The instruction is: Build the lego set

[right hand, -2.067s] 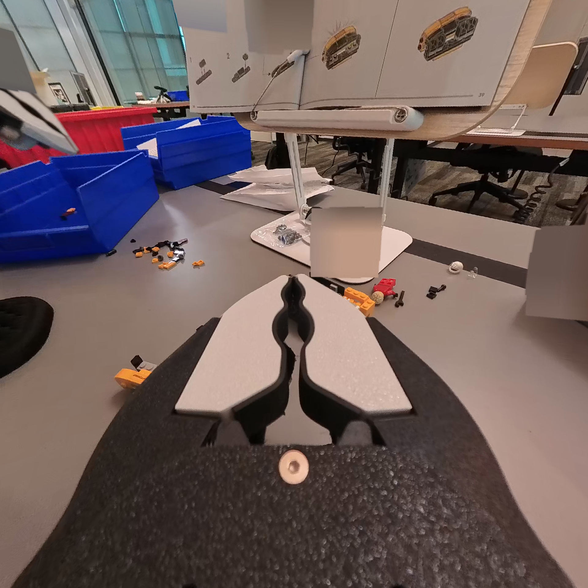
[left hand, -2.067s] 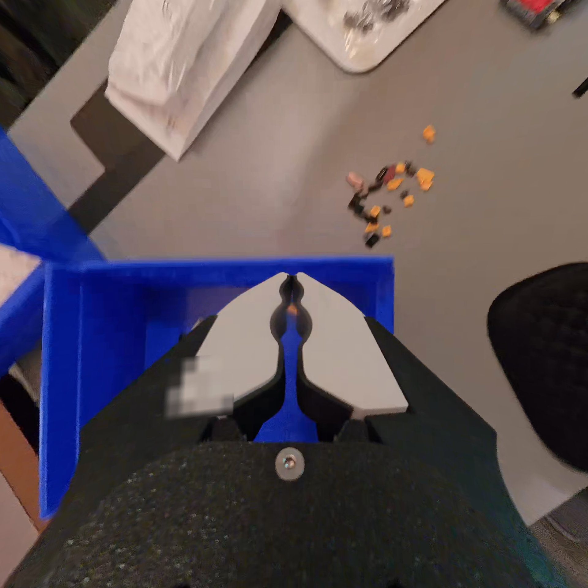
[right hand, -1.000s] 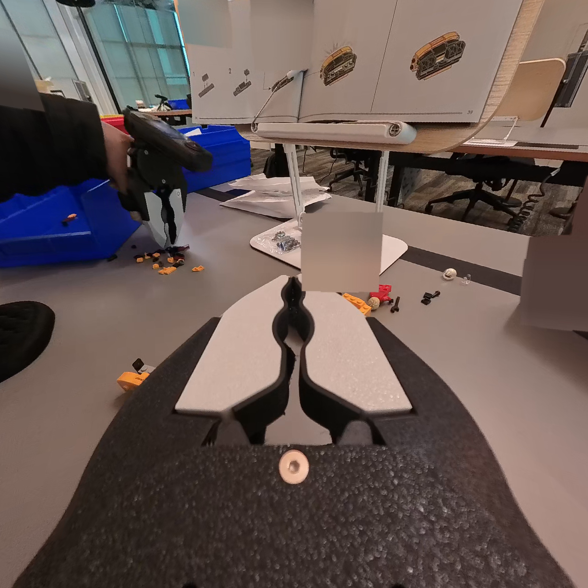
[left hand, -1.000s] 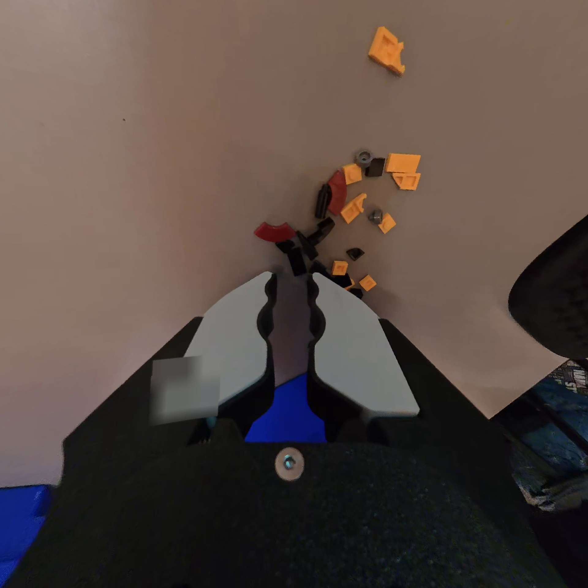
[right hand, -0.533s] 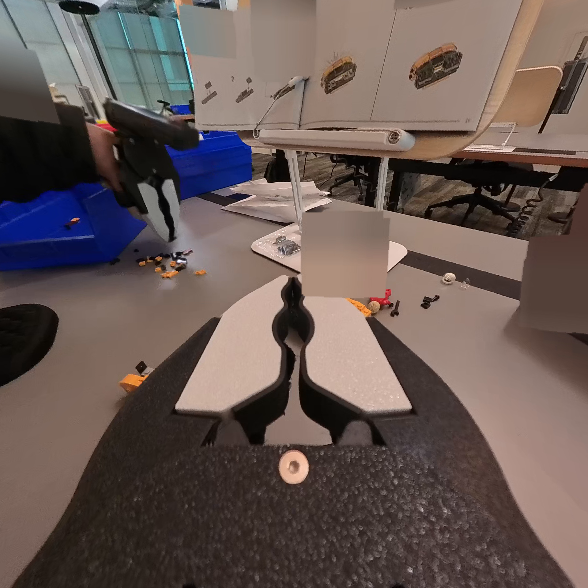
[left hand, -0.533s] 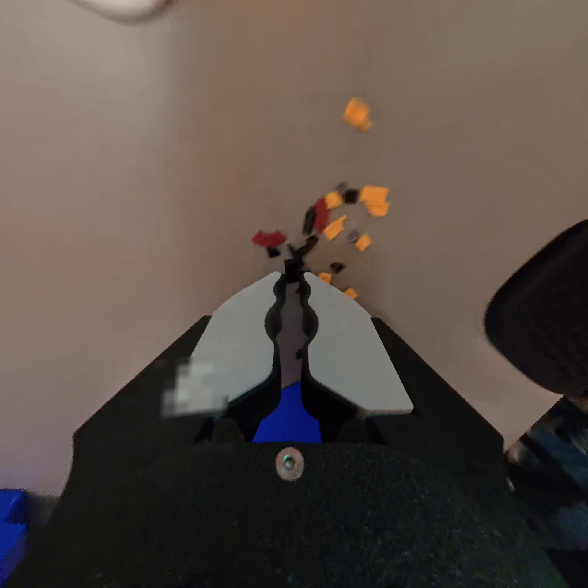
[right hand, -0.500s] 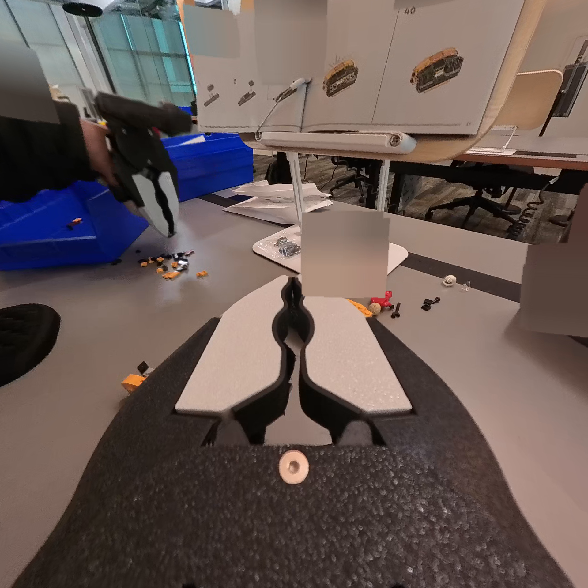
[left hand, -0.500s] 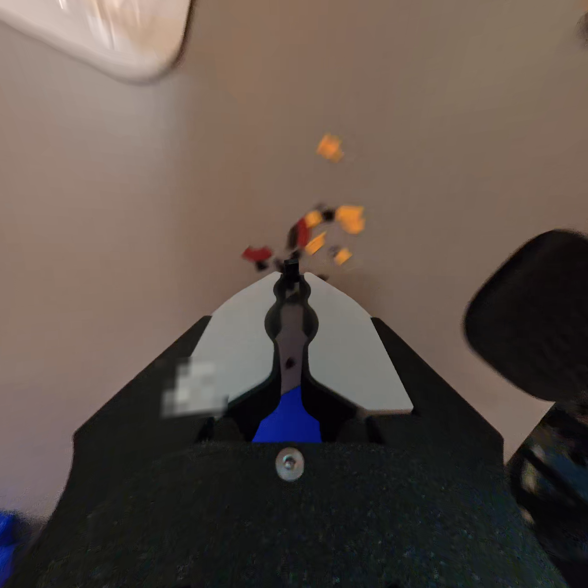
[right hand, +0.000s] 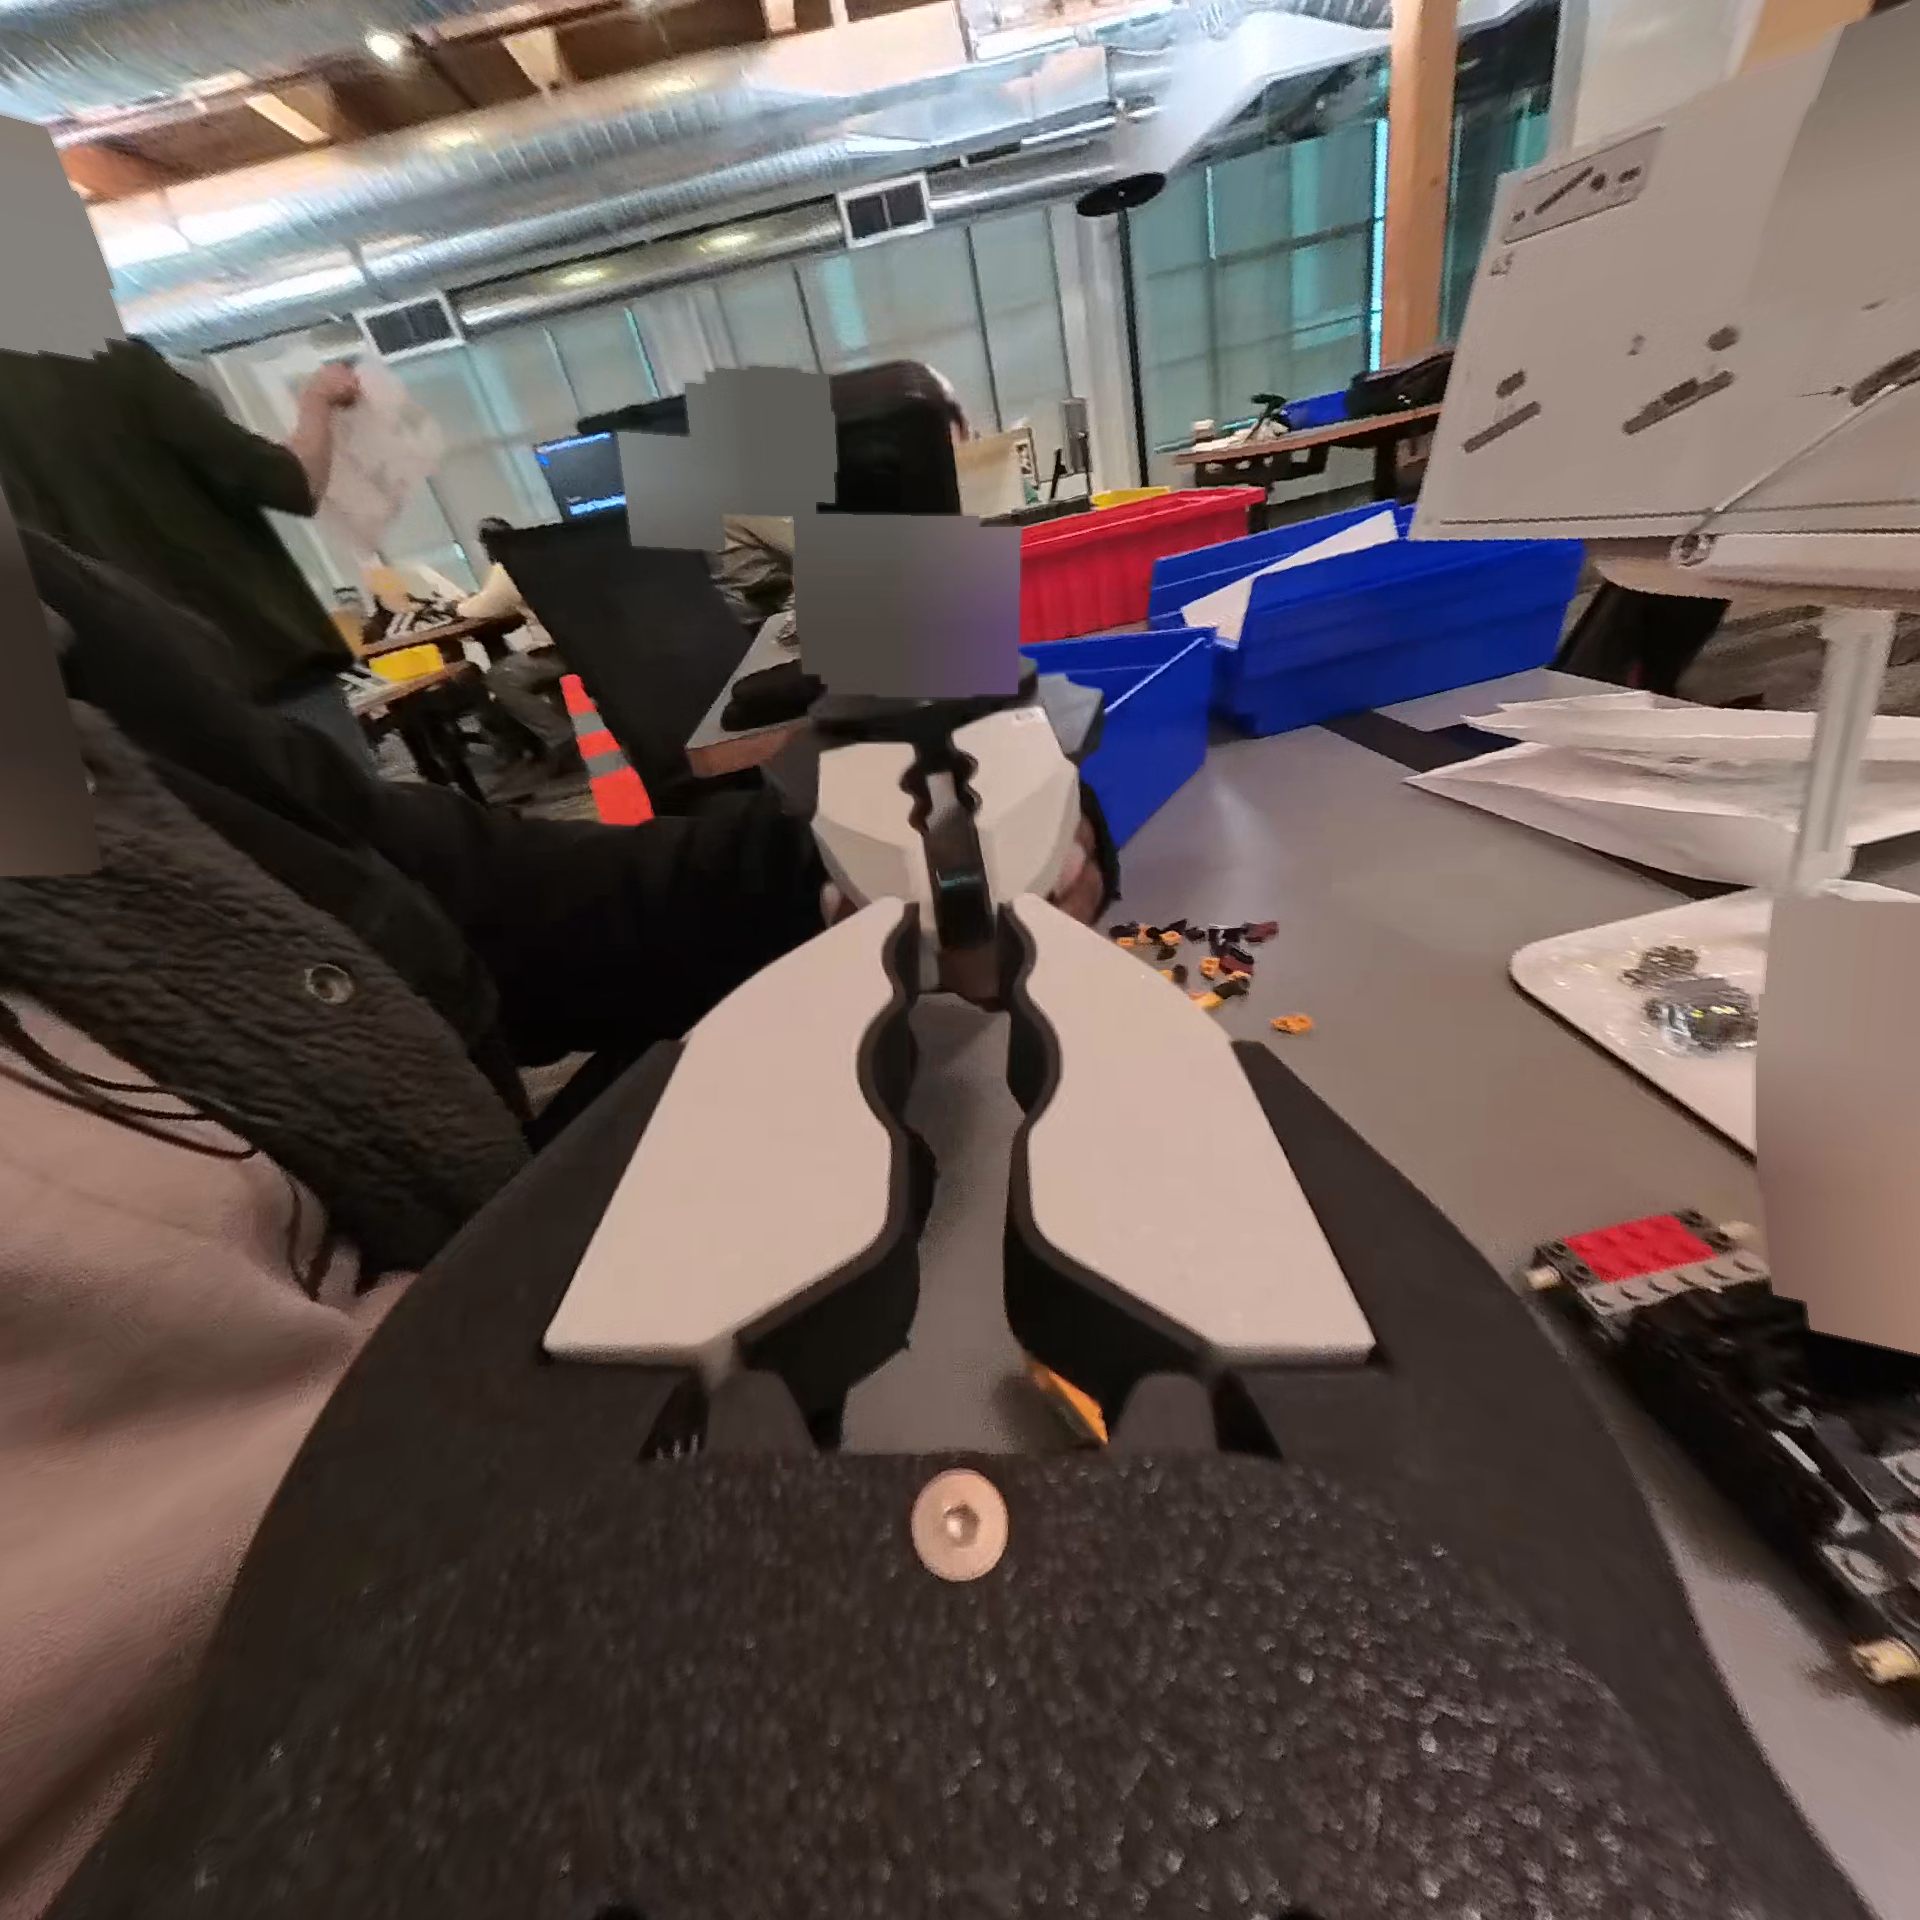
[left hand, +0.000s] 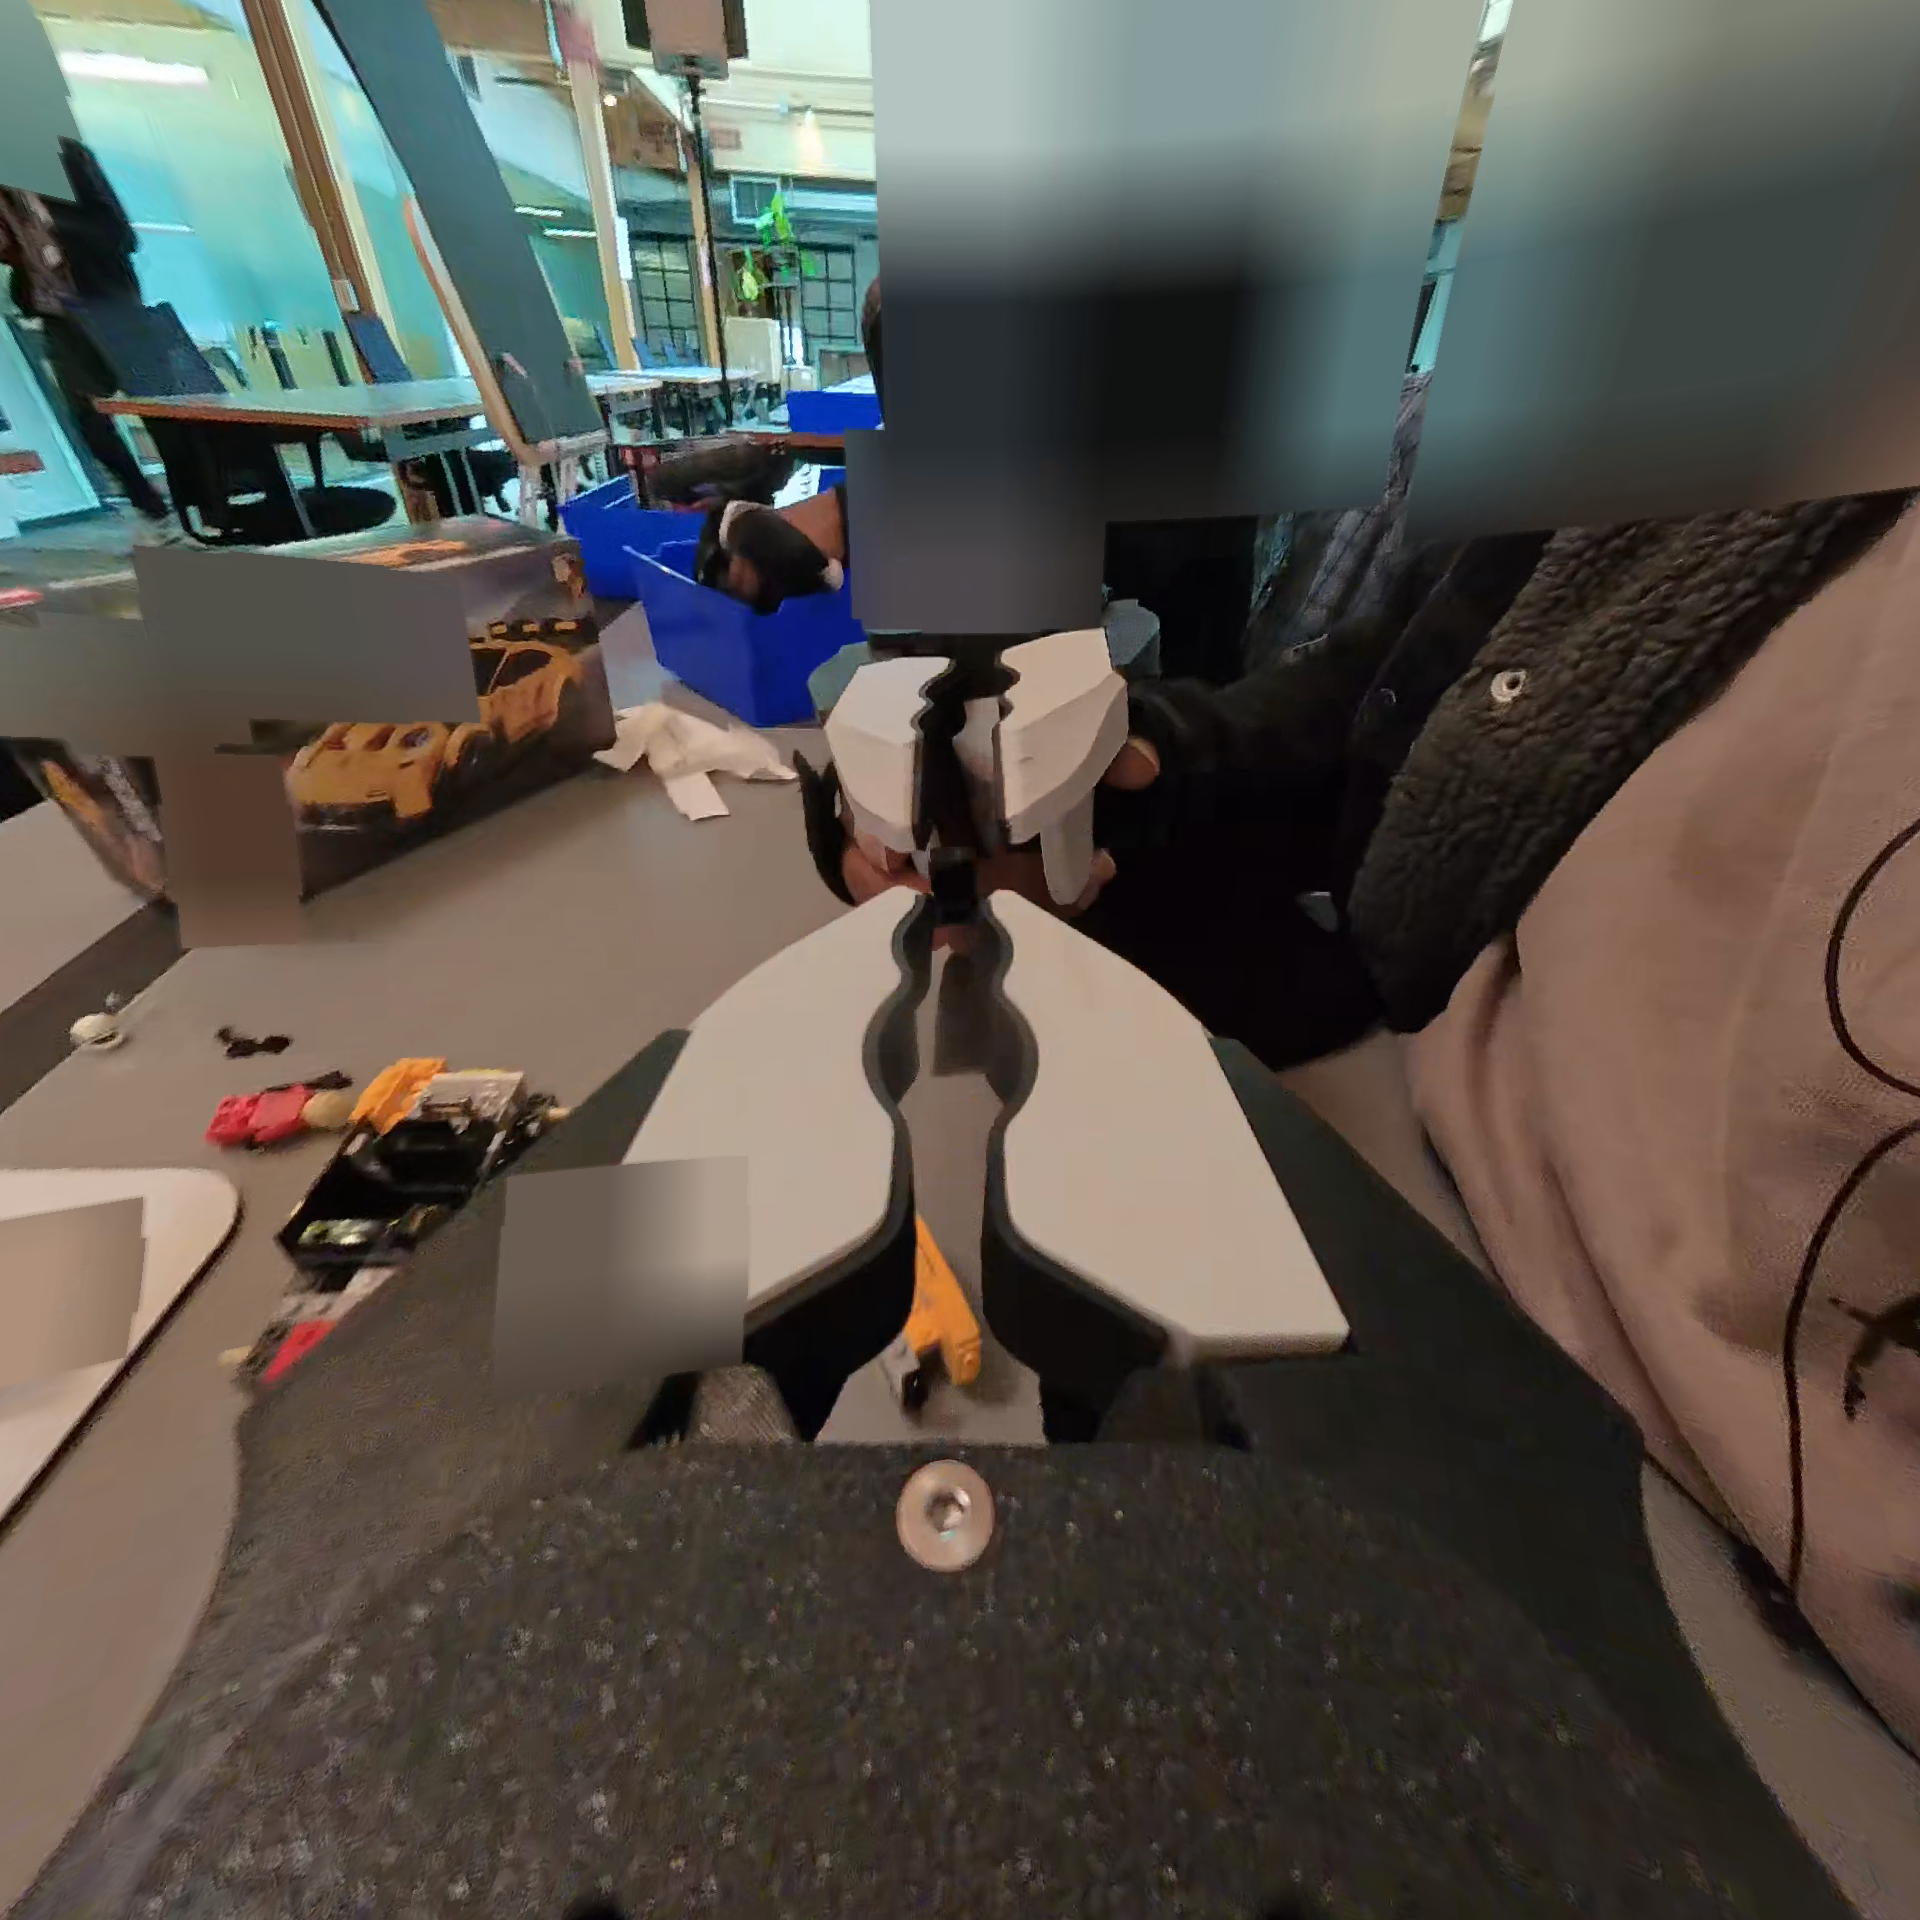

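Observation:
My left gripper (left hand: 953, 909) is shut on a small black lego piece (left hand: 953, 881) and holds it above the grey table. My right gripper (right hand: 958, 920) faces it tip to tip, jaws slightly apart. The black piece (right hand: 958, 883) sits between them, and I cannot tell whether they touch it. Each gripper shows in the other's view: right (left hand: 971, 748), left (right hand: 940, 800). A partly built black model (left hand: 416, 1164) lies on the table, also in the right wrist view (right hand: 1745, 1340). An orange piece (left hand: 940, 1320) lies below the grippers.
A pile of small orange and black pieces (right hand: 1195, 945) lies beyond the grippers. Blue bins (right hand: 1382, 613), the instruction stand's white base (right hand: 1621, 987), the set's box (left hand: 436, 707) and a red piece (left hand: 260, 1117) are around. The person's torso is close behind. The tips of both grippers are at nearly the same place. Both grippers' tips are roughly 20 centimetres from the partly built black model (left hand: 416, 1164). It is also in sight in the right wrist view (right hand: 1842, 1386).
My left gripper closed on a black piece at the pile, lifted it and swung it to meet my right gripper. My right gripper turned towards it and opened a little.

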`<move>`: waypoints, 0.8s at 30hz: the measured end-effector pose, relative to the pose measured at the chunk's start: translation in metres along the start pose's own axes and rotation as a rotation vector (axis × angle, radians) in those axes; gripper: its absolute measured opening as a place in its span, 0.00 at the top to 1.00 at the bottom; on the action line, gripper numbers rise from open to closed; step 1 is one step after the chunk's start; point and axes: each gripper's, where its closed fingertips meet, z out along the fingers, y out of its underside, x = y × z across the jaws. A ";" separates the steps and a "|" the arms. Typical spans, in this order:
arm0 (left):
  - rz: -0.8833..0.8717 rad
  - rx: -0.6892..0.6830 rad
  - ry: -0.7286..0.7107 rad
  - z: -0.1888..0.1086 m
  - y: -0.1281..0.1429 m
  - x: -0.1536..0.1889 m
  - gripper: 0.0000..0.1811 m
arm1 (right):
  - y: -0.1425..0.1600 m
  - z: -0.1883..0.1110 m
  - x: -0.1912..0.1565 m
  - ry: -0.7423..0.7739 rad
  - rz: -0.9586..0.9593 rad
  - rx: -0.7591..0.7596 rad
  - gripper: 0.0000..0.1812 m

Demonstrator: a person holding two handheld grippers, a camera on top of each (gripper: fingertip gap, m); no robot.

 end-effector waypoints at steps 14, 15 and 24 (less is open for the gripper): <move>0.002 -0.068 0.053 0.012 0.014 0.016 0.96 | 0.019 0.000 -0.011 -0.026 -0.203 -0.172 0.96; -0.003 -0.080 0.059 0.012 0.016 0.017 0.96 | 0.020 0.000 -0.012 -0.026 -0.234 -0.186 0.96; -0.014 -0.113 0.000 0.003 0.022 0.010 0.90 | 0.023 -0.008 -0.003 -0.009 -0.266 -0.263 0.96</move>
